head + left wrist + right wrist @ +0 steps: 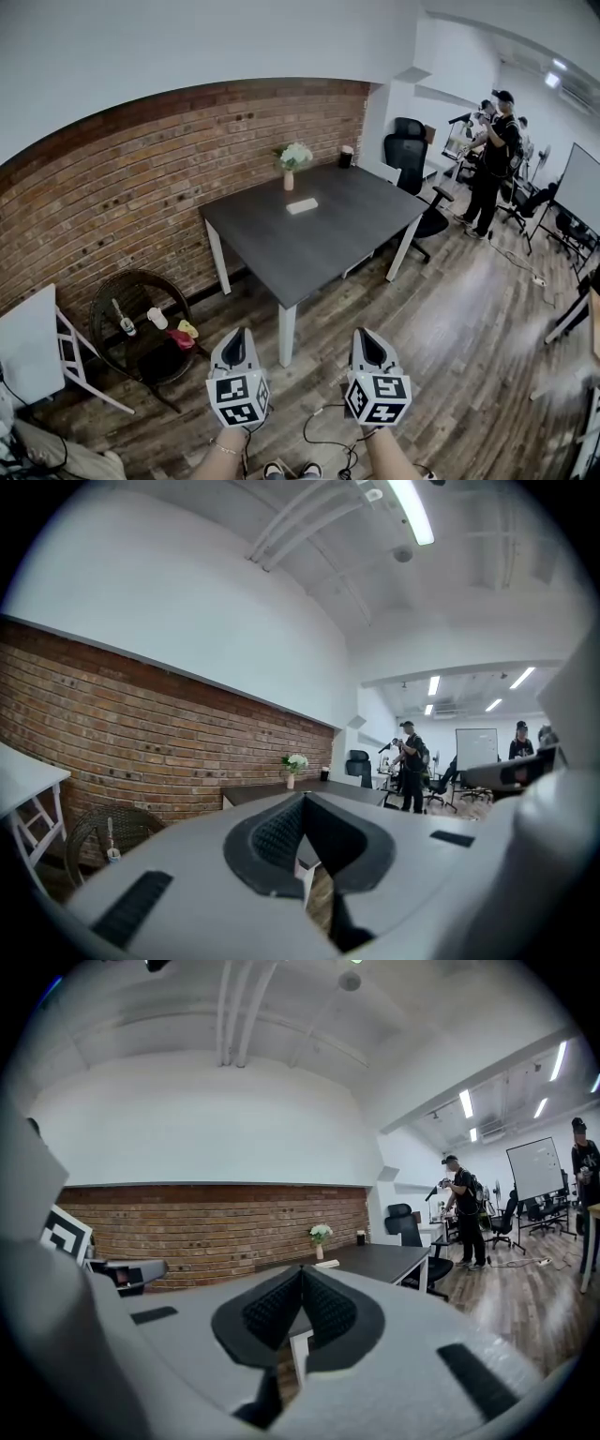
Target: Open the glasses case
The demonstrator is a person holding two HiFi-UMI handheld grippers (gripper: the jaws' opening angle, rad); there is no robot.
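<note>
1. Here, the left gripper is held low in the foreground, pointing level and well apart from the table. Its jaws are pressed together at the tips, with nothing between them.
2. Right gripper: just beside the left one at about the same height. Its jaws are also closed tip to tip and empty.
3. Case: a pale, flat oblong lying on the dark tabletop toward the far side, near the vase. Neither gripper touches it.
4. Vase: slim and upright, holding white flowers. It stands between the case and the brick wall.
5. Cup: dark, at the table's far corner, apart from the case and the vase.
6. Table: a dark top on white legs, with one side running along the brick wall.
7. Wicker chair: left of the table, against the wall. It bears several small items too small to name.
8. Office chair: black, beyond the table's far end.
9. Person: in dark clothes and a cap, standing in the background at right on the wood floor.
10. Cable: dark and looped on the floor, below the right gripper.
</note>
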